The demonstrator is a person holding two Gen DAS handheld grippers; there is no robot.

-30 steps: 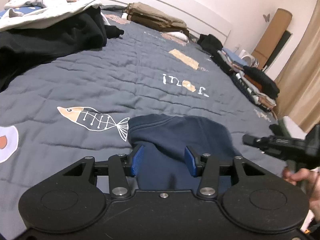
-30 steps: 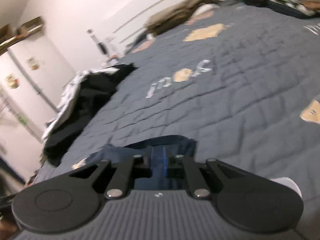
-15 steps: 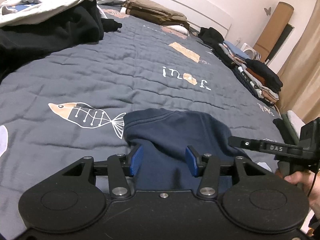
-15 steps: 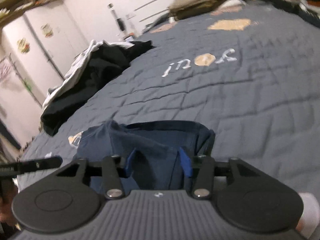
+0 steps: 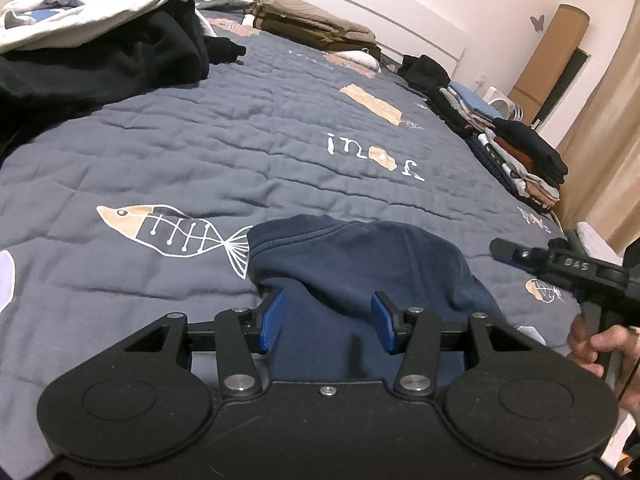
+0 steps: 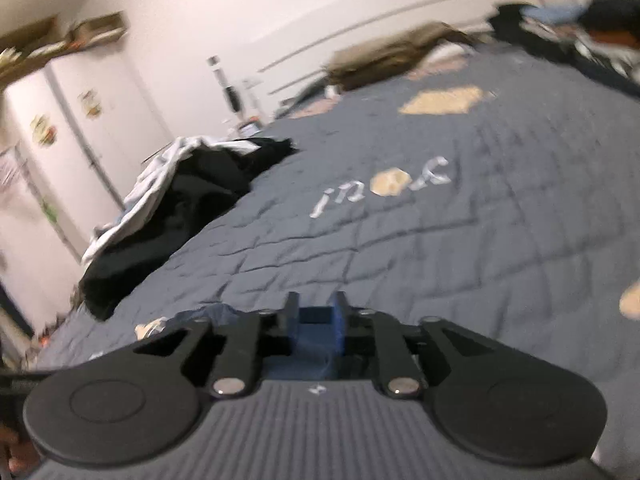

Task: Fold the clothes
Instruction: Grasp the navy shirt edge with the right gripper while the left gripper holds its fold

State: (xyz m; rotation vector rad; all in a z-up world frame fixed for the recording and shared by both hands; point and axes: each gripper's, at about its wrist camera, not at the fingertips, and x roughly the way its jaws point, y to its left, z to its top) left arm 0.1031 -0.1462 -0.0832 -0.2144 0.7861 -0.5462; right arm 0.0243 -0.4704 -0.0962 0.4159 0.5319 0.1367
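A navy garment (image 5: 360,264) lies bunched on the grey quilted bed (image 5: 240,152), beside a printed fish. My left gripper (image 5: 326,316) hovers over its near part with its blue pads (image 5: 272,320) apart, and cloth lies between them without being pinched. The right gripper (image 5: 502,250) comes in from the right edge, held by a hand (image 5: 596,344). In the blurred right wrist view, the right gripper (image 6: 316,320) has its jaws closing, and a fold of the navy garment (image 6: 312,334) fills the narrow gap between its pads.
A heap of black and white clothes (image 5: 100,52) covers the bed's far left. Folded tan clothes (image 5: 312,20) lie by the headboard. A stack of folded clothes (image 5: 520,152) lines the right edge. A curtain (image 5: 604,140) hangs at the right.
The right gripper's jaws opened over the navy garment, then narrowed again on a fold of it, and its view rolled. The left gripper stayed as it was.
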